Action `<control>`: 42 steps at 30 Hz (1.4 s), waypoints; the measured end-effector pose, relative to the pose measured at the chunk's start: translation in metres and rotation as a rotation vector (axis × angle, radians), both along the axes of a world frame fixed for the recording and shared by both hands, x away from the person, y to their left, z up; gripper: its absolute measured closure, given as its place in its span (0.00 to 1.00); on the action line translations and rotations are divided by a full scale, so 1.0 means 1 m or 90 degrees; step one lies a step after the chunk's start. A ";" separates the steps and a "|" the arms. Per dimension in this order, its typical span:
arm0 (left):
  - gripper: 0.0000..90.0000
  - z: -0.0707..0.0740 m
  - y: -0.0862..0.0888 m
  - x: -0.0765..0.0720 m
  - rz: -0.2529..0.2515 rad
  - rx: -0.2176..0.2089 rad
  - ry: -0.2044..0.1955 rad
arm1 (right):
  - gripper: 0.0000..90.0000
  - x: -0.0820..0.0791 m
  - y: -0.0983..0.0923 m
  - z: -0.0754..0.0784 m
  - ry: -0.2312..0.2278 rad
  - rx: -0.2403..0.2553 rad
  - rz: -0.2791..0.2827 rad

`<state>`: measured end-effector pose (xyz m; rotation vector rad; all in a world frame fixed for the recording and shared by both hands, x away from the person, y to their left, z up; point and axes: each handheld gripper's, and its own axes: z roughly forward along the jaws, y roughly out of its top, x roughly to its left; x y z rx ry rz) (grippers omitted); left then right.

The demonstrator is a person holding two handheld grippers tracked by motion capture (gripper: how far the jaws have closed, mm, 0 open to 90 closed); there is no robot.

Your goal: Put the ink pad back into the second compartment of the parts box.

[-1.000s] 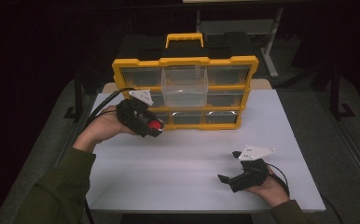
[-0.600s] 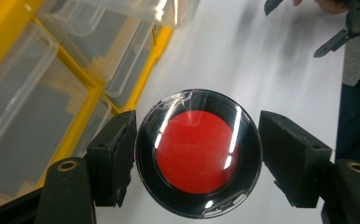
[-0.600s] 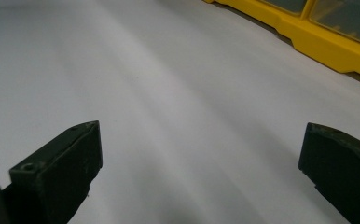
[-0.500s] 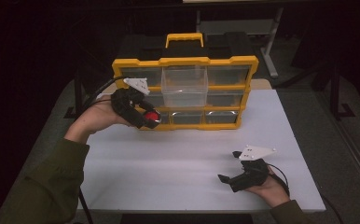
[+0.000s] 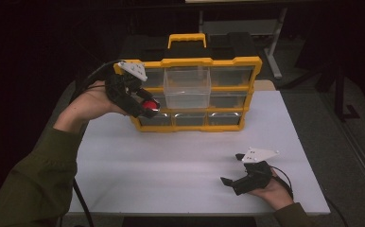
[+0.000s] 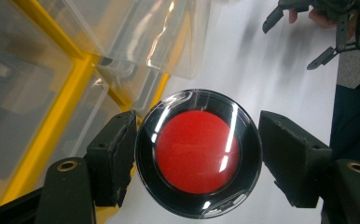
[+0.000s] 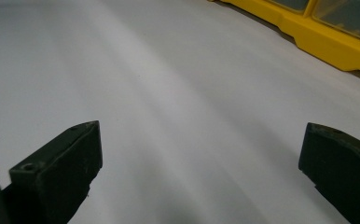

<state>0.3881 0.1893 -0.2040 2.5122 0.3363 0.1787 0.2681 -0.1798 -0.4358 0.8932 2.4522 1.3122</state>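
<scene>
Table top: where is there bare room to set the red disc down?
The white table is bare between the yellow organizer and the near edge, left of the right gripper. The pulled-out clear drawer crowds the organizer's front, where the left gripper holds the red disc.

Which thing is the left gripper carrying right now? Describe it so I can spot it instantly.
Find the yellow drawer organizer standing at the back of the white table. At its left front, the left gripper is shut on a small round container. It alone is red-centred with a black ring, unlike the clear drawers behind.
</scene>
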 end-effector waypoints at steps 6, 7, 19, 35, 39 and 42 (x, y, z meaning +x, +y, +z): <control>0.33 0.017 0.001 0.000 0.000 -0.003 -0.006 | 0.00 0.000 0.000 0.000 0.000 0.002 0.000; 0.33 0.020 0.001 0.000 -0.001 -0.002 -0.008 | 0.00 0.000 0.000 0.000 0.000 0.002 -0.001; 0.33 0.060 -0.001 0.003 -0.009 -0.035 -0.020 | 0.00 0.000 0.001 0.000 0.001 0.000 0.000; 0.33 0.083 -0.043 0.021 -0.028 -0.051 -0.029 | 0.00 -0.001 0.001 0.000 0.000 0.001 0.001; 0.33 0.078 -0.059 0.028 -0.036 -0.049 -0.022 | 0.00 -0.001 0.001 0.001 -0.001 0.002 0.001; 0.33 0.072 -0.071 0.033 -0.041 -0.047 -0.014 | 0.00 -0.001 0.001 0.001 -0.001 0.002 0.002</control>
